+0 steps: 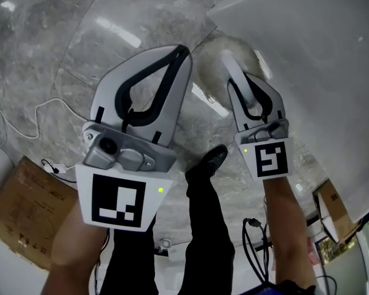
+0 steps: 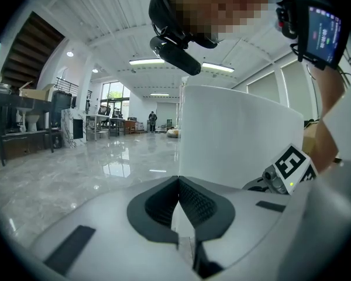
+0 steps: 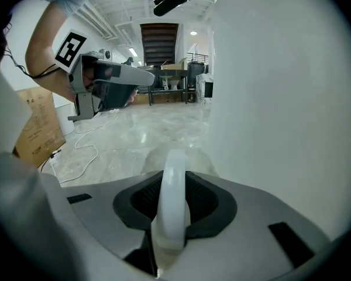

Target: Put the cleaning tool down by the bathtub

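The cleaning tool has a white handle (image 1: 240, 82) and a round, pale fluffy head (image 1: 224, 57) that sits low over the marble floor, right beside the white bathtub (image 1: 307, 60). My right gripper (image 1: 241, 82) is shut on the handle; in the right gripper view the handle (image 3: 172, 198) runs up between the dark pads to the head (image 3: 175, 157). My left gripper (image 1: 179, 53) hangs to the left of the tool with its jaws shut and nothing between them. Its pads (image 2: 190, 201) meet at the tips, in front of the bathtub wall (image 2: 240, 127).
A cardboard box (image 1: 24, 214) and a loose white cable (image 1: 24, 121) lie on the floor at the left. The person's black trousers and shoe (image 1: 210, 160) stand between the grippers. Another box (image 1: 335, 208) sits at the lower right.
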Action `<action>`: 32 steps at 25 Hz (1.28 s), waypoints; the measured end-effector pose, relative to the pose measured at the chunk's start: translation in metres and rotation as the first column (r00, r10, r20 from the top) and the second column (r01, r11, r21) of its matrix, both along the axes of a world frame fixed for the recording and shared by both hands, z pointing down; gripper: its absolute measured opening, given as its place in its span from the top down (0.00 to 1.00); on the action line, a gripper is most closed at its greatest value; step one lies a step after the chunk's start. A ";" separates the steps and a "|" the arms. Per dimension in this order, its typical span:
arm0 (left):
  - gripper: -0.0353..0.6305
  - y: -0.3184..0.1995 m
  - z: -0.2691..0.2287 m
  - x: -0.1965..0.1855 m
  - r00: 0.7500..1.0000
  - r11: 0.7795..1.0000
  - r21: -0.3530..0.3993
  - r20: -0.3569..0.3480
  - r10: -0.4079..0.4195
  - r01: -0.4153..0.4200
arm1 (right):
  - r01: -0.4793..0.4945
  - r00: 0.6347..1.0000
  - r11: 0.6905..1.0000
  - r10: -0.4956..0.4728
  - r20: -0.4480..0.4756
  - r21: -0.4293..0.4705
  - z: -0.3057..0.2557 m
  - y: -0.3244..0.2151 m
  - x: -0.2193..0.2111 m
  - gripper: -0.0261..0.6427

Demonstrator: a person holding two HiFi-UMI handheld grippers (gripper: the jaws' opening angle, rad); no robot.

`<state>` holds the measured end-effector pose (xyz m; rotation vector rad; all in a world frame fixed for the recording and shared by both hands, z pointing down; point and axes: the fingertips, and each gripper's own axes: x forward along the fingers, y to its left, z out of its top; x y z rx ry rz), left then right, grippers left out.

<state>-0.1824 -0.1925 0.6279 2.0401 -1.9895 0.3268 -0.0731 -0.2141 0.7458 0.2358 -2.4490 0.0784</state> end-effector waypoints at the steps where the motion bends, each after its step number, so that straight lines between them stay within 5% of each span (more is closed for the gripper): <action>1: 0.92 0.002 0.004 0.000 1.000 1.000 -0.006 -0.001 -0.002 0.002 | 0.003 1.000 1.000 -0.003 0.001 -0.001 0.004 0.000 -0.001 0.80; 32: 0.92 0.016 0.049 0.000 1.000 0.997 -0.074 0.011 -0.008 0.009 | -0.023 0.989 1.000 0.019 -0.147 -0.022 0.102 -0.013 0.011 0.80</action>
